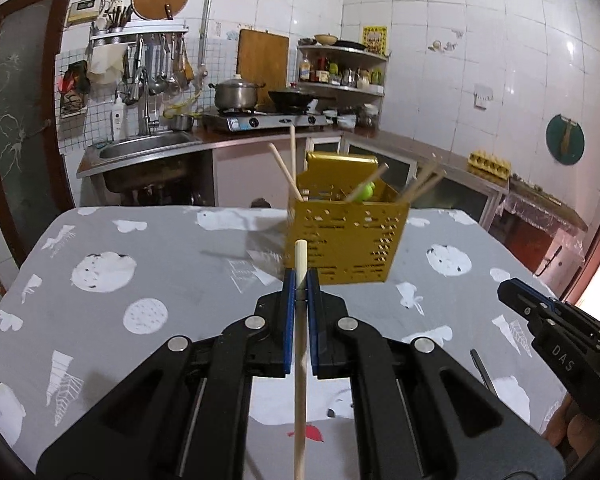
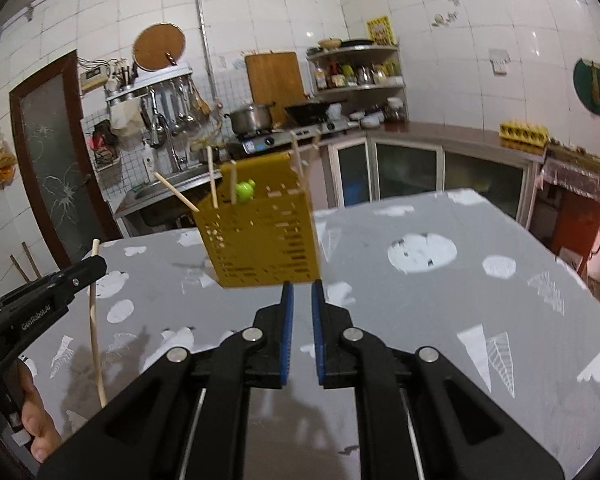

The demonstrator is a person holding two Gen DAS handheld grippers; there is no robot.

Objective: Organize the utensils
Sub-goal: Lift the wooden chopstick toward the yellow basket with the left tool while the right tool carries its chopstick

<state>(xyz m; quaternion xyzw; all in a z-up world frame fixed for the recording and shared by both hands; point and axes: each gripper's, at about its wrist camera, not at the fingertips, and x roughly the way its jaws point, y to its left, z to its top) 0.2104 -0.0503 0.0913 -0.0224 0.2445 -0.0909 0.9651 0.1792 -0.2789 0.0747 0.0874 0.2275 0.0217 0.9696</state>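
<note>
A perforated gold utensil holder (image 1: 348, 240) (image 2: 260, 244) stands on the grey patterned table (image 1: 140, 248) (image 2: 460, 300). Several wooden chopsticks and a green-topped item (image 1: 366, 191) (image 2: 245, 191) stick out of it. My left gripper (image 1: 301, 280) (image 2: 96, 266) is shut on a pale wooden chopstick (image 1: 300, 360) (image 2: 94, 320), held upright in the air short of the holder. My right gripper (image 2: 302, 292) (image 1: 508, 290) is shut, nothing showing between its blue pads; it hovers just in front of the holder. A thin dark rod (image 1: 482, 372) shows below it; I cannot tell whether it is held.
A hand (image 2: 36, 428) holds the left gripper's handle. Beyond the table's far edge are a steel sink (image 1: 148, 148), a gas stove with a pot (image 1: 236, 94) and wok, a corner shelf of bottles, and a counter with a yellow egg tray (image 1: 490, 162).
</note>
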